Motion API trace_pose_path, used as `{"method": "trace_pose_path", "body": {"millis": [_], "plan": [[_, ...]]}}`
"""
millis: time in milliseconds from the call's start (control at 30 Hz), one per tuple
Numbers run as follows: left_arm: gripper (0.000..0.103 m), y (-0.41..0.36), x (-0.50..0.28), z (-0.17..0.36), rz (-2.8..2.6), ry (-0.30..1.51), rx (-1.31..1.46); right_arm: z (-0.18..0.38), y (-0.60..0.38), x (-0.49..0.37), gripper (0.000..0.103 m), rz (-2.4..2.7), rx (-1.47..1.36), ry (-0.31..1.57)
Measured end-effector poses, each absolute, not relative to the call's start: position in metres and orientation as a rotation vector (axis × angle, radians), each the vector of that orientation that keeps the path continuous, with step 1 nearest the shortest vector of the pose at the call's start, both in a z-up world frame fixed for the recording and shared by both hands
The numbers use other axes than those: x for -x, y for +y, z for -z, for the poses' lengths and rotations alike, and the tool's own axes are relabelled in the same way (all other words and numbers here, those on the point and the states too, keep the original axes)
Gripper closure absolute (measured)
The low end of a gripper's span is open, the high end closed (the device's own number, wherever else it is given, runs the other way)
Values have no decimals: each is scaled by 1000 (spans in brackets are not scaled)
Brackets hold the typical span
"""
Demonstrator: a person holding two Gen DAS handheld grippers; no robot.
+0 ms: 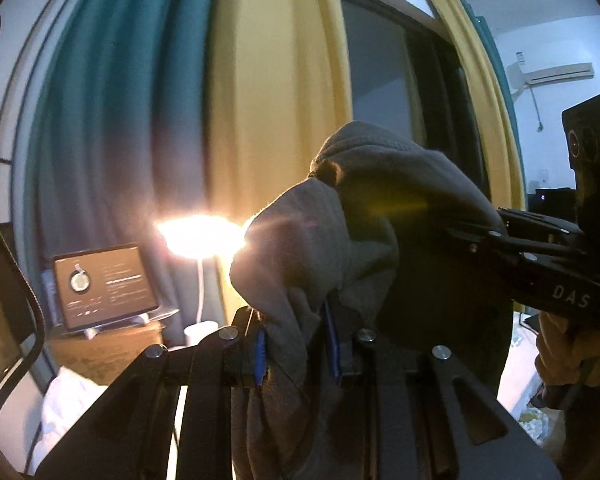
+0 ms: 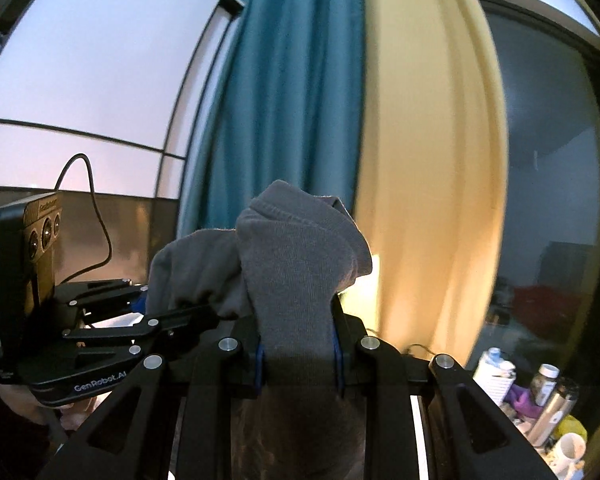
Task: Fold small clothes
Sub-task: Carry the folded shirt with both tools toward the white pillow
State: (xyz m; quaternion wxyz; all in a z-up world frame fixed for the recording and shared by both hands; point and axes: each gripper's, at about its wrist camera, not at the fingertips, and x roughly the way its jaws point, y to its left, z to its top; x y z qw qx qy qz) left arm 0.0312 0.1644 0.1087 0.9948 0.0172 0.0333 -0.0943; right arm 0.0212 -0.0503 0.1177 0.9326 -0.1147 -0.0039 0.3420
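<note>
Cloth [image 1: 312, 248] — grey, clamped low centre by left hand-held gripper [image 1: 296, 354] and right hand-held gripper [image 2: 299, 354] — hangs lifted between them, probably to spread it before folding.

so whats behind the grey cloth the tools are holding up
Behind the grey cloth, held by the right tool and left tool, hang a teal curtain and a yellow curtain. A bright lamp shows beside it. The cloth covers the curtains' lower part.
</note>
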Motion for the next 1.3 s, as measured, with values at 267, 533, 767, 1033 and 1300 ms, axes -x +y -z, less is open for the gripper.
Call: {"method": "trace_pose_path", "body": {"millis": [267, 533, 767, 1033, 1300], "plan": [[81, 195, -17, -89, 130, 111, -9, -98, -8, -21, 78, -768, 247, 41], [82, 216, -38, -59, 105, 201, 31, -68, 19, -49, 78, -787, 243, 131], [82, 222, -73, -37, 106, 276, 46, -45, 31, -91, 78, -783, 231, 216], [82, 224, -121, -14, 114, 384, 44, -16, 42, -145, 78, -773, 212, 315], [81, 221, -156, 8, 101, 486, 38, 11, 48, -199, 78, -779, 200, 417]]}}
